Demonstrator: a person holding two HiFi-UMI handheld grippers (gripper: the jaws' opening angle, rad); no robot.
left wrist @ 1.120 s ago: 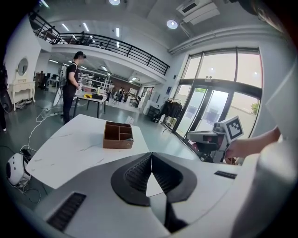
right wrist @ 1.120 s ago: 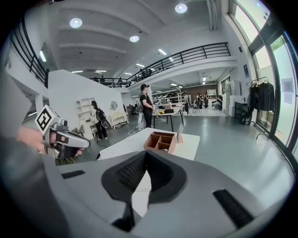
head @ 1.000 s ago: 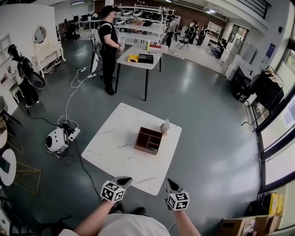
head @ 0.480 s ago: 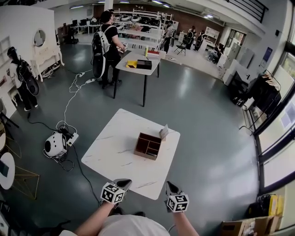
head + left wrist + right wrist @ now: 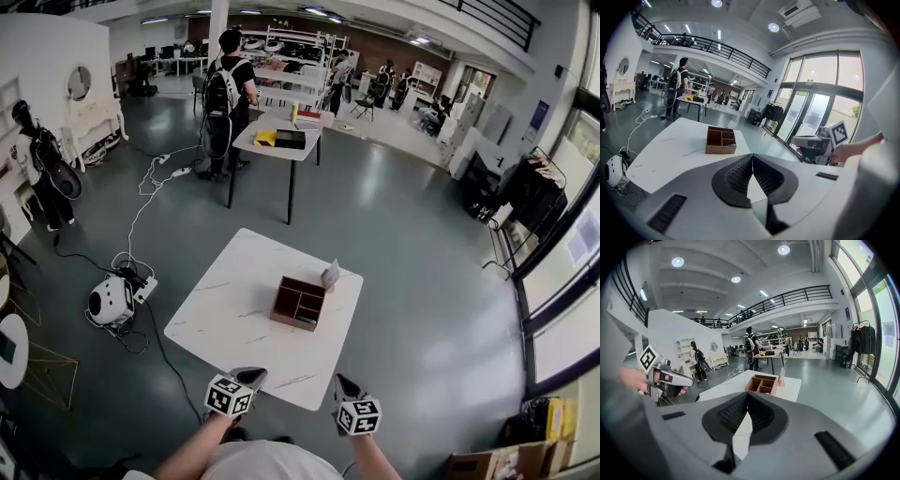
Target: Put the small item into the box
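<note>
My left tongs (image 5: 752, 157) are shut, with the tips pressed together and nothing between them. My right tongs (image 5: 747, 395) are the same, shut and empty. I hold them side by side in front of my body, with both arms bent and reaching forward. They point at the box (image 5: 299, 303) and hang over the floor on its near side, well away from it.

Not much has changed in the last second. My tongs have stayed low and shut. My head view has shifted a little, so the box now sits a bit lower in it. The box has kept its place on the white desk (image 5: 225, 309), and the small white card (image 5: 330, 275) still stands just beside its far corner.

So I am no closer to the box, and I carry nothing to put in it.

In the box's near corner pocket lies a small pale thing (image 5: 731, 145). It is too small for me to tell what it is. If it is the small item, it already lies where the job wants it. If not, I see no other small item near the box.

Far behind the box, a person (image 5: 228, 89) at a second desk (image 5: 277, 141) has turned their back to me.
</note>
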